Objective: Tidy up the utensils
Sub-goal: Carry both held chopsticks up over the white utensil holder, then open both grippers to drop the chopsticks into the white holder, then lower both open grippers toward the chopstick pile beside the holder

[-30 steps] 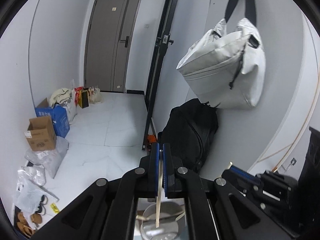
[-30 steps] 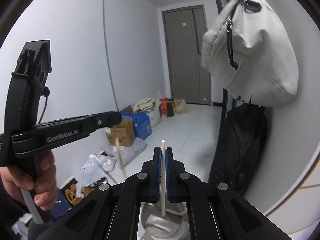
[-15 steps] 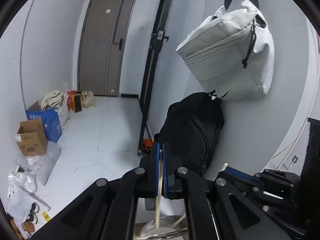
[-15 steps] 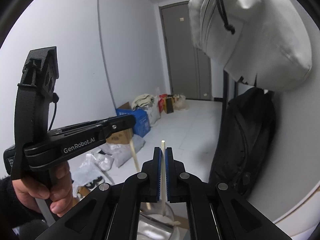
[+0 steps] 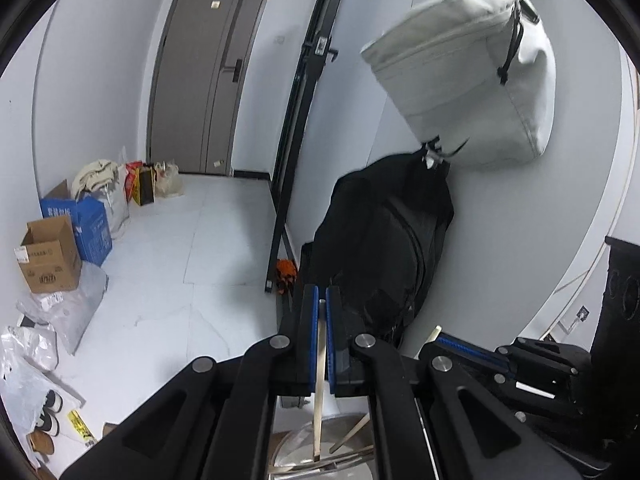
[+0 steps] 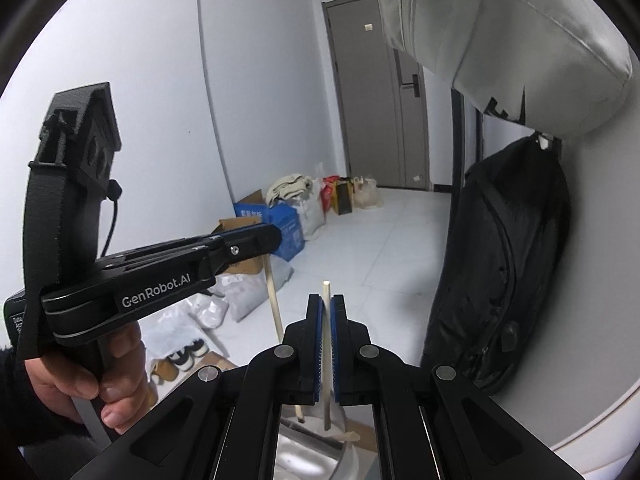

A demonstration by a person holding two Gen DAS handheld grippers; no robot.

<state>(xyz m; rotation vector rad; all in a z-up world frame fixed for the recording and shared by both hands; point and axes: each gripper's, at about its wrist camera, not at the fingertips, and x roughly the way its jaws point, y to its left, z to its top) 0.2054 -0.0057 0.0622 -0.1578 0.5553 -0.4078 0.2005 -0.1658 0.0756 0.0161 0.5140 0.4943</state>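
both tongs clenched on chopsticks; only the right view shows the hand [image 6: 76, 384].

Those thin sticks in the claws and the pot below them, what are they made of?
The left stick and right stick look like pale, matte wood or bamboo: plain beige, no shine. The pot seems to be brushed metal, grey with soft reflections, though little of it shows.

We held 2 grippers side by side, both tilted downward. Our left gripper [image 5: 322, 300] had its jaws clamped tight on a thin stick. Our right gripper [image 6: 327, 300] was clamped likewise. Our left hand [image 6: 80, 380] wrapped its gripper's handle.
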